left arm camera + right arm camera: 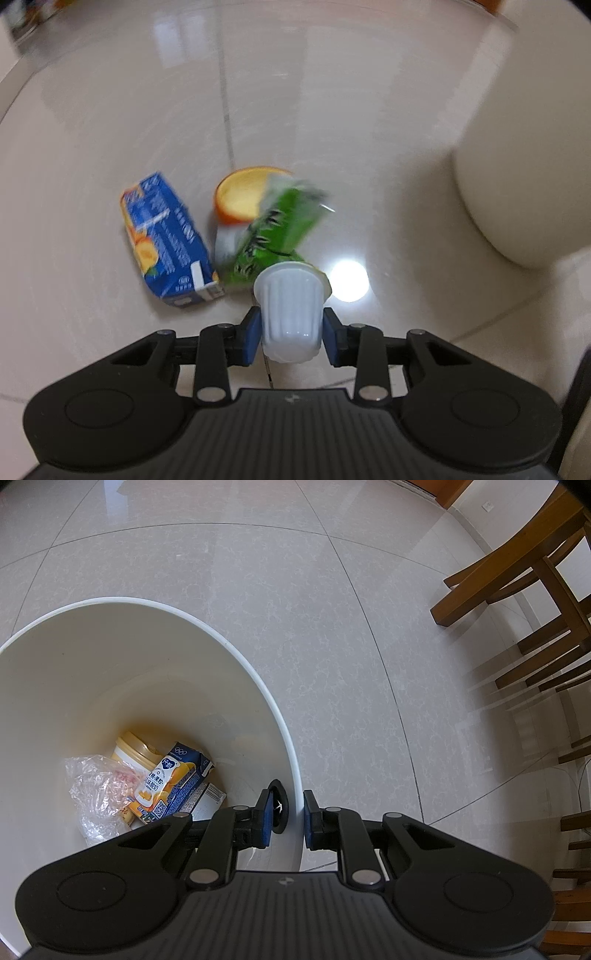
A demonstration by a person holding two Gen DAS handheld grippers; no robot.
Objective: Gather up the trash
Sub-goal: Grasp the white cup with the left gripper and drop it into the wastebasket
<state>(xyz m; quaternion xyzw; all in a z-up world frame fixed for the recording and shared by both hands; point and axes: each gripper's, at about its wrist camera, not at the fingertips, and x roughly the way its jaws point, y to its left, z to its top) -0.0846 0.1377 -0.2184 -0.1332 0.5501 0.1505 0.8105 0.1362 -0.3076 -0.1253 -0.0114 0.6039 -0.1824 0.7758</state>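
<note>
Left claw clamps white cup, axis pointing away | right claw clamps bin rim

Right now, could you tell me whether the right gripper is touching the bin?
Touching: the right wrist view shows the right gripper clamped across the bin wall.

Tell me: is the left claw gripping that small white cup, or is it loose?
Gripped. The small white cup sits between the left claw's blue pads, which press its ribbed sides, lifted above the floor litter.

The tiled floor is viewed steeply downward, at close range, from the left wrist. The white bin is overlooked from the right wrist; only floor is shared.
</note>
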